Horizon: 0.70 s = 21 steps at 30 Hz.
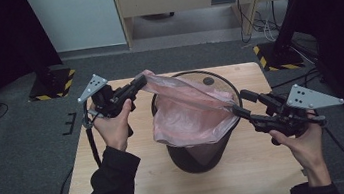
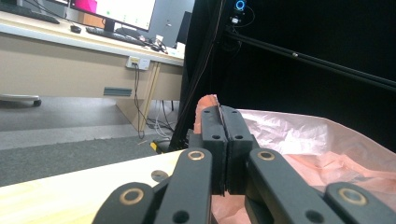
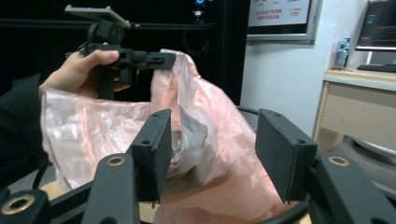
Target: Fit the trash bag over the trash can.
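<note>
the work in hand is lining the black mesh bin (image 1: 202, 148) with a pink plastic bag (image 1: 183, 118), and it looks somewhere around the middle — the bag is in the bin's mouth but not yet seated around it.

what seems done: the bag is opened out and draped into the top of the bin, which stands upright near the middle of the wooden table (image 1: 250, 172). the near part of the bag hangs over the bin's front rim, bunched and slack.

the left gripper (image 1: 139, 82) has its 2 jaws pressed together on a corner of the bag's edge; in the left gripper view (image 2: 222, 140) a thin fold of pink film shows pinched between the pads, with the rest of the bag (image 2: 317, 144) spreading off to the right. it holds that corner up above and to the left of the bin, so the film runs taut from there across the opening.

the right gripper (image 1: 238, 111) sits at the bin's right rim. in the right gripper view (image 3: 212, 149) its jaws stand wide apart with nothing clamped between them — the bag (image 3: 205, 121) lies in the gap and beyond, and one pad is close to the film, though i cannot tell whether it touches.

what looks left, as a judgement: the right side needs a grip on the bag's edge, then the edge has to be stretched and folded down over the rim all the way round, the far side included.
</note>
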Each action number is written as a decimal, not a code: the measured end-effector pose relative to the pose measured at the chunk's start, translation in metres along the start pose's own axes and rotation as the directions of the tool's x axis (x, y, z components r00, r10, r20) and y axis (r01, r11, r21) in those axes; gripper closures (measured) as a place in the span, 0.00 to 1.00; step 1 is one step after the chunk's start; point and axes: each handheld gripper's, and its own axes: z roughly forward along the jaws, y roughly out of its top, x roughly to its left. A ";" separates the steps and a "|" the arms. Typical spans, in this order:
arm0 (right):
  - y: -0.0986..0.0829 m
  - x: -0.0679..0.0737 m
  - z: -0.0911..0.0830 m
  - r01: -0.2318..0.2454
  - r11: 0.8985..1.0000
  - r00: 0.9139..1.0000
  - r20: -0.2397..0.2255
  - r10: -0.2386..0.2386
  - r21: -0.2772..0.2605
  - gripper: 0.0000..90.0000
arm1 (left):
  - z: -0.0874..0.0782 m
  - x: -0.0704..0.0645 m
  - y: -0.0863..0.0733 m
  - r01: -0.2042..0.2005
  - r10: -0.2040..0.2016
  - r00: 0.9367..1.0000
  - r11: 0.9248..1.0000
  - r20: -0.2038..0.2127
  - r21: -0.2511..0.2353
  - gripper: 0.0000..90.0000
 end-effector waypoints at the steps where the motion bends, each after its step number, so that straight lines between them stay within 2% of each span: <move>1: 0.000 0.001 0.001 0.001 1.000 1.000 0.003 -0.001 0.008 0.53 | 0.000 0.000 0.000 -0.002 0.002 1.000 1.000 0.003 0.001 0.99; 3: -0.002 0.000 0.003 -0.012 1.000 1.000 0.009 0.011 0.020 0.64 | -0.001 0.000 -0.001 -0.003 0.003 1.000 1.000 0.010 -0.001 0.99; 5: -0.003 -0.002 0.004 -0.019 1.000 1.000 0.013 0.019 0.021 0.66 | -0.003 0.000 -0.002 -0.004 0.004 1.000 1.000 0.014 0.000 0.99; 6: -0.004 -0.005 0.004 -0.058 0.998 0.998 0.009 0.058 0.015 0.77 | -0.004 0.001 -0.003 -0.002 0.002 1.000 1.000 0.018 -0.002 0.99; 7: -0.004 -0.005 0.004 -0.058 0.998 0.998 0.009 0.058 0.015 0.77 | -0.005 0.002 -0.004 -0.001 0.001 1.000 1.000 0.020 -0.003 0.99; 9: -0.006 -0.007 0.003 -0.087 0.996 0.996 0.006 0.087 0.000 0.85 | -0.008 0.003 -0.007 0.002 -0.002 1.000 1.000 0.027 -0.002 0.99; 10: -0.006 -0.009 0.003 -0.123 0.992 0.992 0.007 0.123 0.000 0.87 | -0.010 0.003 -0.010 -0.003 0.003 0.999 1.000 0.032 0.003 0.99; 13: -0.007 -0.011 0.003 -0.137 0.991 0.990 0.012 0.137 -0.002 0.89 | -0.013 0.002 -0.014 -0.003 0.003 0.999 1.000 0.043 0.004 0.99; 17: -0.006 -0.014 0.004 -0.152 0.988 0.988 0.042 0.152 0.004 0.95 | -0.019 0.002 -0.021 -0.012 0.012 0.999 1.000 0.050 0.011 0.99; 21: -0.007 -0.016 0.006 -0.140 0.990 0.988 0.075 0.137 0.033 1.00 | -0.020 0.002 -0.024 -0.015 0.014 0.998 1.000 0.057 0.018 0.99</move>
